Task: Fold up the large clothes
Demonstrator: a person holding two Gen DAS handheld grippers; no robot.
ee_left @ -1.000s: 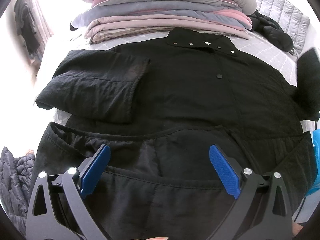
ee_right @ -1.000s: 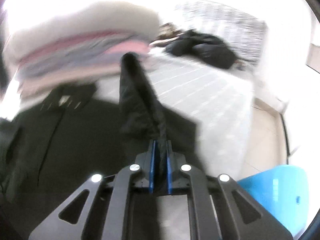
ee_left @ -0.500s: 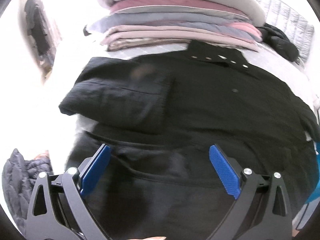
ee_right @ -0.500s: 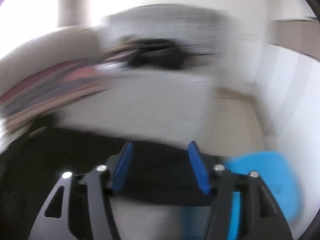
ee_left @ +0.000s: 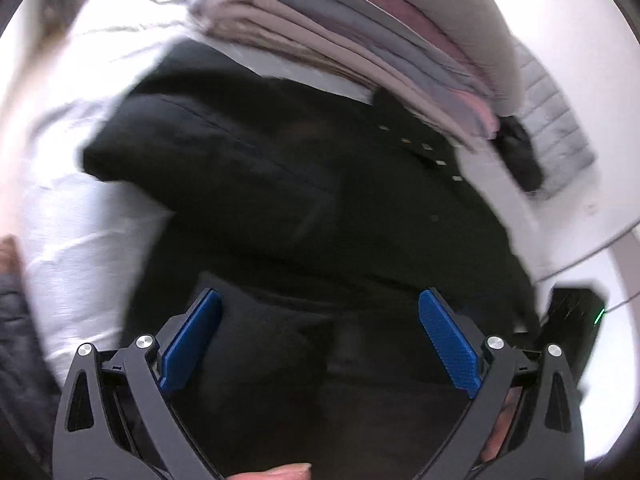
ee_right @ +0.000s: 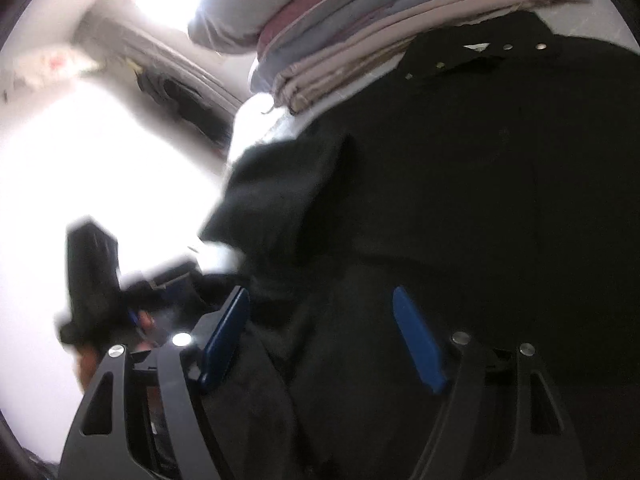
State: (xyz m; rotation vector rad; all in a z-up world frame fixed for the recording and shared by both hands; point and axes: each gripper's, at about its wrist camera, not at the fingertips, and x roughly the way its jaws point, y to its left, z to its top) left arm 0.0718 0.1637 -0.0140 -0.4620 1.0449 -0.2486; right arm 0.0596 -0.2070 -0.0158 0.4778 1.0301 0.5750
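A large black coat (ee_left: 360, 200) lies spread on the white bed (ee_left: 80, 220), its snap collar (ee_left: 420, 148) toward the clothes pile. One sleeve (ee_left: 200, 152) is folded in across the chest. My left gripper (ee_left: 320, 296) hovers open over the coat's lower part, with nothing pinched between its blue pads. In the right wrist view the coat (ee_right: 480, 200) fills the right half, collar (ee_right: 480, 52) at the top. My right gripper (ee_right: 320, 294) is opening above the hem area; black cloth lies under the jaws, and the pads do not press on it.
A tall stack of folded clothes (ee_left: 360, 32) stands just behind the collar, also in the right wrist view (ee_right: 360, 40). A dark garment (ee_left: 520, 152) lies by a grey quilted headboard (ee_left: 556, 128). A dark quilted jacket (ee_left: 16, 340) sits off the bed's left edge.
The right gripper let go of the black sleeve it was holding up, opened, and swung round to face the coat. The left gripper stayed open, shifted sideways over the hem and rolled.
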